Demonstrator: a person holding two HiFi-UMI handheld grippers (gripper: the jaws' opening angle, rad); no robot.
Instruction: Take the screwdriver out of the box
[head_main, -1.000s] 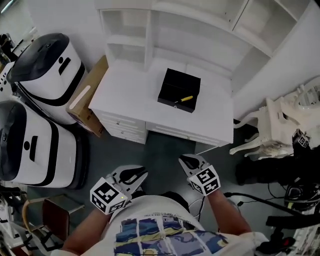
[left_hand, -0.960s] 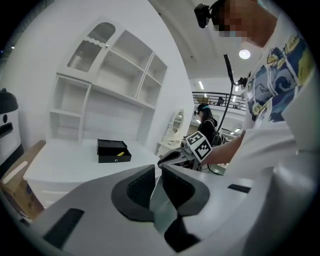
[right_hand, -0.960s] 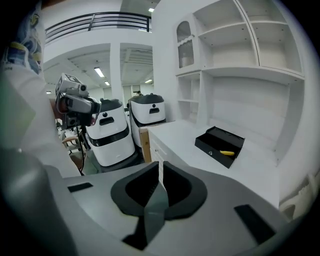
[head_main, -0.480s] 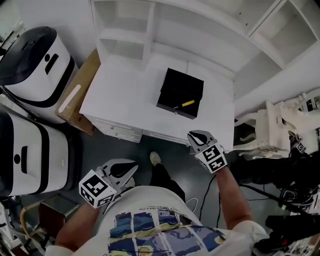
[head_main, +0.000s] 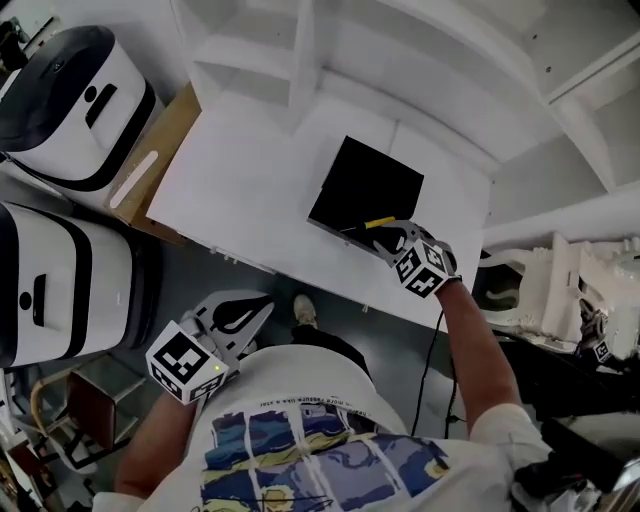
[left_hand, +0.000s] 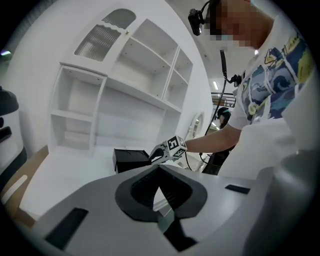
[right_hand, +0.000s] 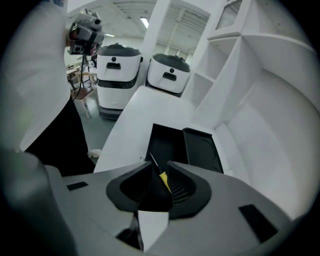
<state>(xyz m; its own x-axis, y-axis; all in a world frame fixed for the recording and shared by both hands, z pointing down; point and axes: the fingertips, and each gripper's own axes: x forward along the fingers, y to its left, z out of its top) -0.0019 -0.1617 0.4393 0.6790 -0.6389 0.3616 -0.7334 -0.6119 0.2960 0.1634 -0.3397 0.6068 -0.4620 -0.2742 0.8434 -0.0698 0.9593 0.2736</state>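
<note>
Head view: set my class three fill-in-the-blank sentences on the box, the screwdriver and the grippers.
The screwdriver has a ___ handle. It lies in a ___ box on the white desk. The gripper over the box, jaws opening with the handle seen between them, is the person's ___ one.
Missing: yellow; black; right.

The right tool (right_hand: 161, 172), jaws opening, straddles the yellow-handled screwdriver (right_hand: 163, 179) at the black box (right_hand: 170, 145).
</note>
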